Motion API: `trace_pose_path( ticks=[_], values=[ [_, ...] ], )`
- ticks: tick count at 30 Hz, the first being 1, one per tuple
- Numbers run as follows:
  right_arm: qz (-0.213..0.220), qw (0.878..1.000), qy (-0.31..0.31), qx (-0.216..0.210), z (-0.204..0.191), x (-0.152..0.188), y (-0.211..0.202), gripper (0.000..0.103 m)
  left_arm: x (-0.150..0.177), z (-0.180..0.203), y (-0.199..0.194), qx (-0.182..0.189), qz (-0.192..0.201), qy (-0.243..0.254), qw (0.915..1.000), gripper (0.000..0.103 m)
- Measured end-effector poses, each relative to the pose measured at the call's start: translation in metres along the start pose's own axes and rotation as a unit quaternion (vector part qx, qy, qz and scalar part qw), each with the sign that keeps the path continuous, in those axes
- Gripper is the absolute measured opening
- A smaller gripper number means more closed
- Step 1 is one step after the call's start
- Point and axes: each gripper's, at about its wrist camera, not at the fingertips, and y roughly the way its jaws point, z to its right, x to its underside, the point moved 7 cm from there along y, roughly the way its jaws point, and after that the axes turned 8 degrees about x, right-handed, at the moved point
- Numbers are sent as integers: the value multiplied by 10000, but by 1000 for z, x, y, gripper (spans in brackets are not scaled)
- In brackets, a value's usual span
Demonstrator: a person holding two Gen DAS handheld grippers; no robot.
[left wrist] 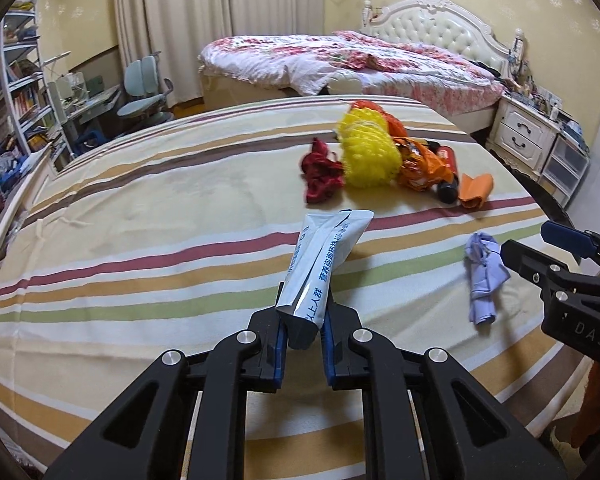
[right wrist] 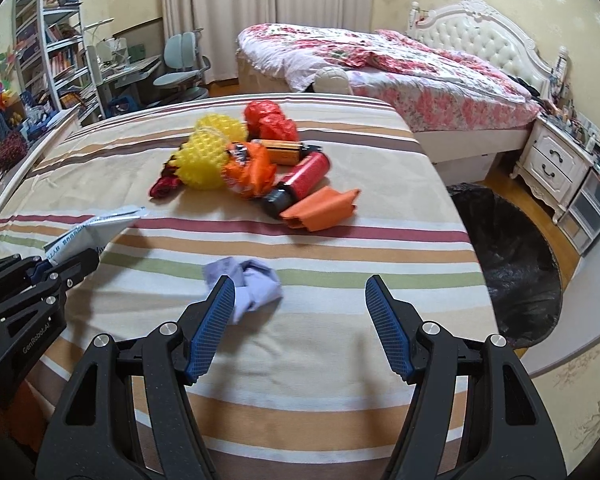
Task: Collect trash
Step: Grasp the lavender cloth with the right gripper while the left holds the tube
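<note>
Trash lies scattered on the striped surface (right wrist: 340, 360): a far cluster of yellow foam netting (right wrist: 210, 156), red crumpled wrapper (left wrist: 320, 176), orange snack bag (right wrist: 248, 172), red bottle (right wrist: 300, 180) and orange paper (right wrist: 320, 210), with a lilac crumpled tissue (right wrist: 252, 284) nearer to me. My left tool (left wrist: 304, 320) is clenched on a white sachet (left wrist: 324, 256) with blue print, lifted clear of the cloth. My right tool (right wrist: 300, 320) is released, its blue pads wide apart; the tissue sits just beyond its left pad, not gripped. A black-lined bin (right wrist: 512, 260) stands on the floor to the right of the surface.
</note>
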Motion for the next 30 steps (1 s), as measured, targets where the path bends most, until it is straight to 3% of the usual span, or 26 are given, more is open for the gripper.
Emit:
trace_pose_path(
  ticks=[9, 23, 28, 30],
  values=[
    [-192, 9994, -266, -103, -27, 4, 6, 68, -2, -26, -4, -162, 128, -276, 9994, 15],
    [-396, 9990, -65, 194, -1, 14, 15, 70, 0, -26, -1, -76, 95, -365, 9993, 15],
    [-391, 9991, -111, 95, -2, 14, 16, 49, -1, -24, 2, -75, 75, -375, 9992, 15],
    [-371, 9992, -133, -35, -4, 14, 15, 32, 0, -24, 1, -70, 79, -371, 9993, 15]
  ],
)
